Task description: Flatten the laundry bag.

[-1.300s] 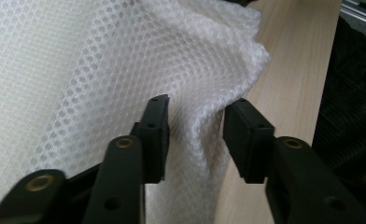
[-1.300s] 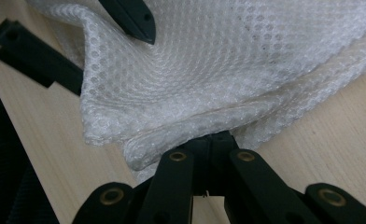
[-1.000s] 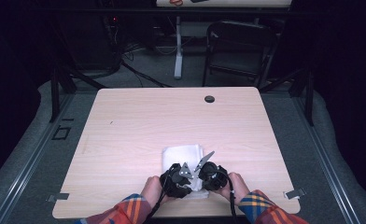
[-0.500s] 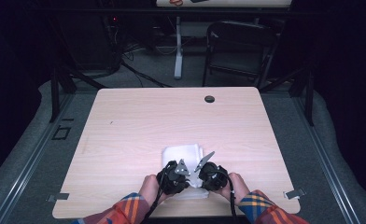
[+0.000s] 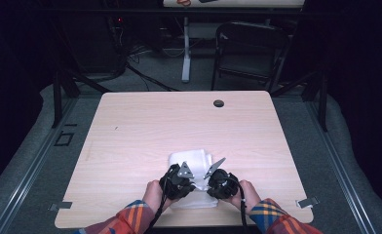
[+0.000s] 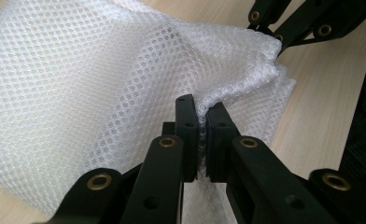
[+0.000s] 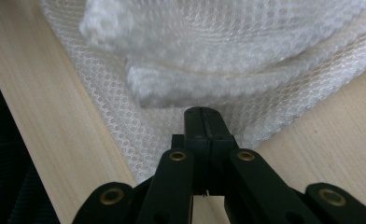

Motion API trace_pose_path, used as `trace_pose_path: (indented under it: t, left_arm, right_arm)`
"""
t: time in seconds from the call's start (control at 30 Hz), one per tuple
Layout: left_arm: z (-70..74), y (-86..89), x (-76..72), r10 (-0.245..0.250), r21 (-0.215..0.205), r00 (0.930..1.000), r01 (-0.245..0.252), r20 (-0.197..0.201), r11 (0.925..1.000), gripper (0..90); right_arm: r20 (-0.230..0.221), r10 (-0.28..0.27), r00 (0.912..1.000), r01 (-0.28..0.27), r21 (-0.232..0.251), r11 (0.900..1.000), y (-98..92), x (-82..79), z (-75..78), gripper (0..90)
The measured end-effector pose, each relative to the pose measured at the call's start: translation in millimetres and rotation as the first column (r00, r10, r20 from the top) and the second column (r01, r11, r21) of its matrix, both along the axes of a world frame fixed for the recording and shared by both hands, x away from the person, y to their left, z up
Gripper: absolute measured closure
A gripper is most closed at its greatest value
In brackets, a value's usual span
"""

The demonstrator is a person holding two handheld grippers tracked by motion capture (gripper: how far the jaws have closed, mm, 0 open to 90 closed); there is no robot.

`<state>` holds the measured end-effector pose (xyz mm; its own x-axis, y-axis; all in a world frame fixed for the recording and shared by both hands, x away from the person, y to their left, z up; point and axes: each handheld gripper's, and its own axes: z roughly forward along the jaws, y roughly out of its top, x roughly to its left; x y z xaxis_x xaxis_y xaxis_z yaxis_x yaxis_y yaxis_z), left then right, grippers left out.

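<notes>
White honeycomb mesh cloth (image 5: 191, 163), folded and puckered, lies at the wood worktop's (image 5: 130, 131) near edge; left gripper (image 6: 202, 121) and right gripper (image 7: 203, 122) both pinch its hem; far half bare

We can read no text, label, brand, number or sign on anything here; every surface is unmarked.

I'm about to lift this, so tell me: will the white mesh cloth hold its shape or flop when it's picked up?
Probably floppy: the white mesh cloth bunches into soft folds where the left tool pinches its edge. Likely light, since the open weave looks thin. It may sag between the left tool and the right tool, which is shut at another edge.
</notes>
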<state>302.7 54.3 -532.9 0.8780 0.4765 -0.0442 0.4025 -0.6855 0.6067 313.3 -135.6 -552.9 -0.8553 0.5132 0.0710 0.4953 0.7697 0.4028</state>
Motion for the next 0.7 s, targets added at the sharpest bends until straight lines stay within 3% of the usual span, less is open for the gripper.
trace_pose_path:
  t: [0.07, 0.23, 0.4, 0.7]
  left_arm:
    - [2.0, 2.1, 0.1, 0.009, 0.006, 0.9999, -0.009, 0.004, 0.9999, 86.3]
    - [5.7, 5.2, -0.4, 0.012, -0.006, 0.9999, -0.012, 0.01, 0.9999, 86.4]
    - [8.8, 11.3, 1.0, 0.031, -0.015, 0.9994, -0.03, 0.017, 0.9994, 86.3]
    - [18.6, 23.5, -1.5, 0.055, -0.048, 0.9977, -0.053, 0.038, 0.9974, 86.0]
  right_arm:
    - [-0.003, -0.02, 0.9998, 0.02, 0.026, 0.999, 0.8, -1.7, -1.8, 90.0]
    - [0.017, -0.012, 0.9998, 0.012, 0.011, 1.0, 2.8, -4.5, -1.5, 90.0]
    - [0.009, 0.001, 1.0, -0.001, -0.013, 1.0, 2.3, -4.0, 0.3, 90.0]
    - [0.023, 0.005, 0.9997, -0.005, -0.014, 1.0, 1.0, -3.8, -0.2, 90.0]
